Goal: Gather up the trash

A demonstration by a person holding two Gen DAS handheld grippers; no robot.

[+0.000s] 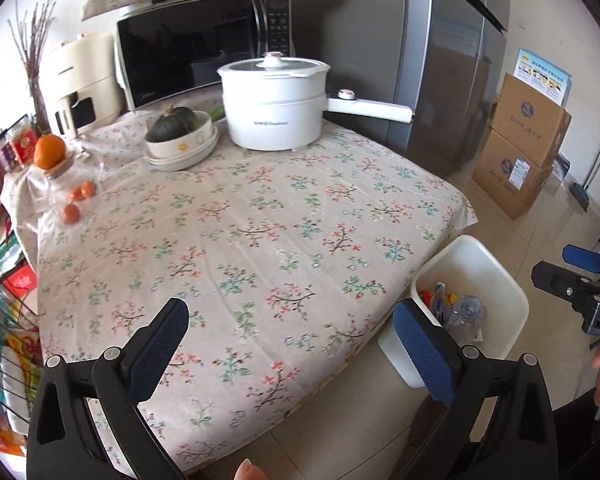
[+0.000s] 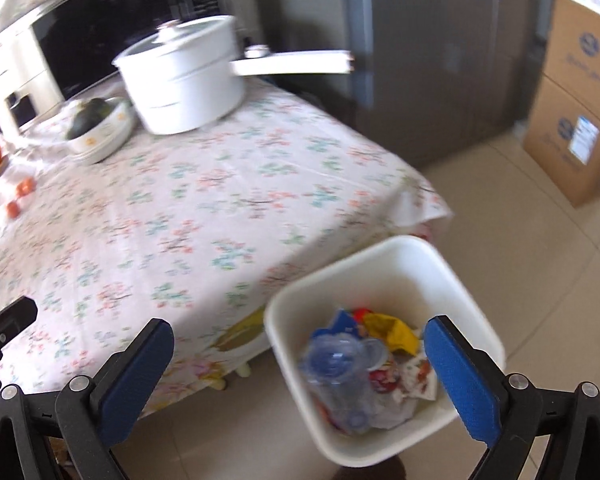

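Since the square white plastic bin (image 2: 384, 360) is stood on the tiled floor just beside the table's corner, trash can be dropped straight in; a crumpled clear plastic bottle (image 2: 336, 376) and glossy coloured wrappers (image 2: 392, 332) are already held inside. Both the left gripper (image 1: 288, 332) and the right gripper (image 2: 298, 354) are kept spread wide, nothing grasped. No litter is seen on the soft floral tablecloth (image 1: 260, 220).

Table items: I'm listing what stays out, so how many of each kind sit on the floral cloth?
White pot: 1
Bowl holding a green squash: 1
Large orange on a jar: 1
Small orange fruits: 3
Total: 6
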